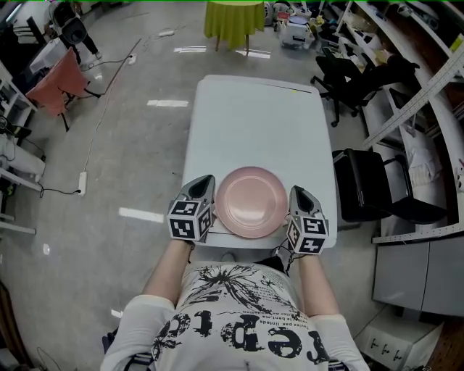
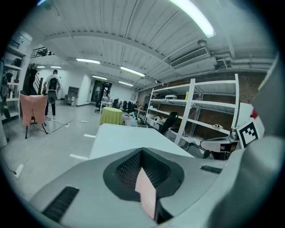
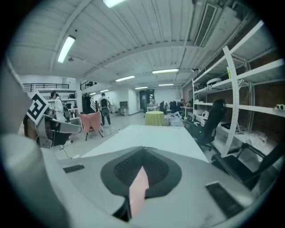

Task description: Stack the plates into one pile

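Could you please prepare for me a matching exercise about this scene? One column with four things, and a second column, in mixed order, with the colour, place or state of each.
Column A
1. plate
2. left claw
3. tablecloth on the far small table
4. office chair

Column B
a. black, to the right of the long table
b. yellow-green
c. shut on the plate's rim
d. pink

Pairs: 1-d, 2-c, 3-b, 4-a
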`<action>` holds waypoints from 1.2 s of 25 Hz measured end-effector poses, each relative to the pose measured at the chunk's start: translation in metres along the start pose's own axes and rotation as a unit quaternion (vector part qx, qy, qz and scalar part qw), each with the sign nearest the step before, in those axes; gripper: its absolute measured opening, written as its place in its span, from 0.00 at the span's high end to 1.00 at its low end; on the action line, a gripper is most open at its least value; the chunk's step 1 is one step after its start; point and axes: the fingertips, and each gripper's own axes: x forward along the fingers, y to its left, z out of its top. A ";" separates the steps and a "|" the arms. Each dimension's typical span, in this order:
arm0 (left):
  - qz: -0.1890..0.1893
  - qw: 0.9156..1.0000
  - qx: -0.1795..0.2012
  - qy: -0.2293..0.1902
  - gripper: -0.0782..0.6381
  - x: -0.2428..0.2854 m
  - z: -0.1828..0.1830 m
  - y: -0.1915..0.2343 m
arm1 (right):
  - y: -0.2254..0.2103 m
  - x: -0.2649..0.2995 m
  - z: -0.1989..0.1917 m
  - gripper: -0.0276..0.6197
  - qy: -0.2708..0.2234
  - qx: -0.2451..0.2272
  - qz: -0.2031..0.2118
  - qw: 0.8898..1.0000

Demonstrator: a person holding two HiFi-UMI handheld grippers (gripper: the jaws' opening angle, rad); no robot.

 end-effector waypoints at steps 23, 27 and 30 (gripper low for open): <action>-0.147 0.961 0.124 -0.198 0.88 -0.051 0.094 -0.064 | 0.075 -0.040 0.090 0.95 -0.160 -0.096 0.126 0.974; -0.148 0.962 0.125 -0.192 0.88 -0.048 0.094 -0.065 | 0.077 -0.036 0.087 0.95 -0.151 -0.088 0.127 0.976; -0.149 0.963 0.128 -0.186 0.88 -0.047 0.091 -0.064 | 0.079 -0.036 0.086 0.95 -0.151 -0.087 0.124 0.977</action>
